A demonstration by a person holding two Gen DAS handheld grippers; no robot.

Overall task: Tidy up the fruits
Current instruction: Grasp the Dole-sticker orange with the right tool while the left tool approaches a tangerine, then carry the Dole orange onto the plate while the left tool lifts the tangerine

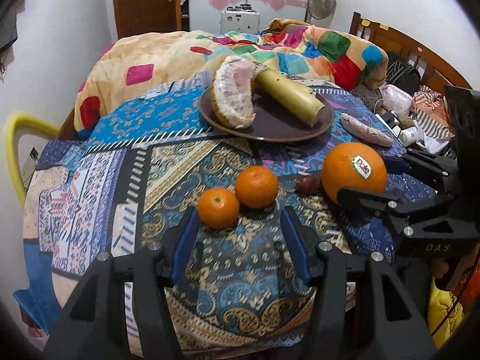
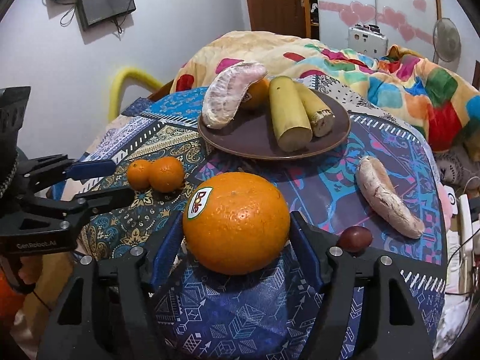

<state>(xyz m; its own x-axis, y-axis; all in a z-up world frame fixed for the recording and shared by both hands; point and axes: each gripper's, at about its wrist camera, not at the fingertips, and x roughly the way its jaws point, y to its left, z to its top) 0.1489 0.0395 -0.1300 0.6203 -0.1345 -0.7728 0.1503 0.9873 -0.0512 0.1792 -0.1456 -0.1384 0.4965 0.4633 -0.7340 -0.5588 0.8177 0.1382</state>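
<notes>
Your right tongs (image 2: 237,240) sit around the big orange (image 2: 237,222), jaws spread at its sides; whether the pads touch it you cannot tell. It rests on the cloth just short of the plate (image 2: 339,132), round, glossy, stickered. Your left tongs (image 1: 240,228) gape empty, two small oranges (image 1: 219,207) just ahead.

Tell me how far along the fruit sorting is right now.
Partly done: the brown plate already holds a pomelo wedge and sugarcane pieces. In hand: the right claw brackets the big orange. Left: two mandarins, another pomelo wedge, and a small dark fruit.
</notes>
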